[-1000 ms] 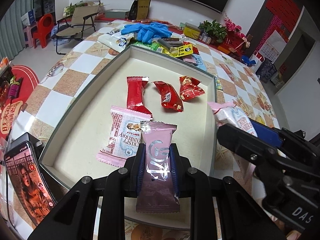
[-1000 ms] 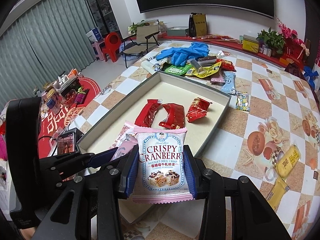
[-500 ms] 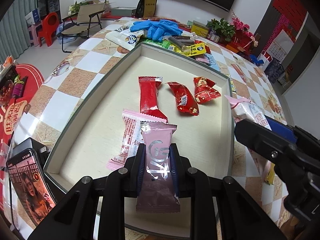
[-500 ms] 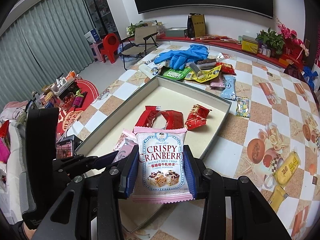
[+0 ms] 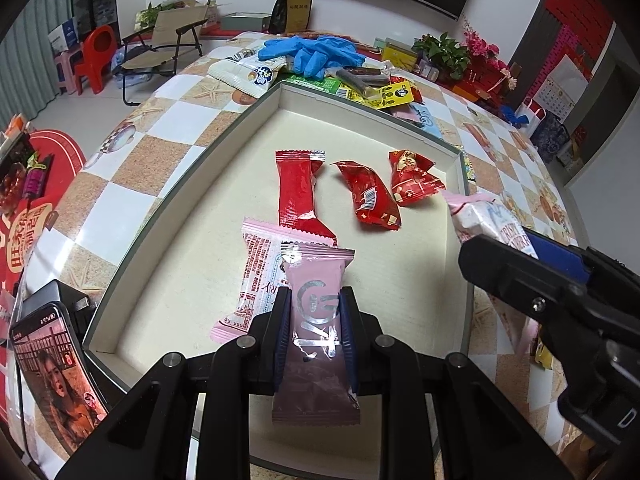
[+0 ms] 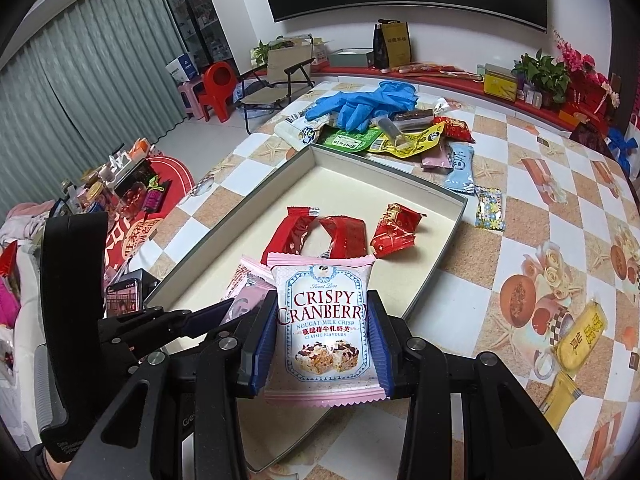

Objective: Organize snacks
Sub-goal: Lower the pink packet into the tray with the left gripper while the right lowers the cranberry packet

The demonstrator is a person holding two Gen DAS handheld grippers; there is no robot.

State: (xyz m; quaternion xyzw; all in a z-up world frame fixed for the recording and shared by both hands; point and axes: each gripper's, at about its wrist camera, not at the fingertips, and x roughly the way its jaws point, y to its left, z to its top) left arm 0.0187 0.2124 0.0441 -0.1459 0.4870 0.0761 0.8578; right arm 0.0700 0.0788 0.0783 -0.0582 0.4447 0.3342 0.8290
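The left gripper [image 5: 315, 316] pinches a pink bar [image 5: 316, 336] over the tray [image 5: 256, 112], at 6 o'clock. The right gripper [image 6: 322, 330] pinches a cranberry pack [image 6: 324, 324], above the tray's 5 o'clock edge.

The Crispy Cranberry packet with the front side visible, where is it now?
In the right wrist view, the Crispy Cranberry packet is clamped in the right hand-held gripper, above the near end of the tray.

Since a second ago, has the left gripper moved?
Yes. The left gripper, clamping its pink bar, advanced over the tray toward the red packets.
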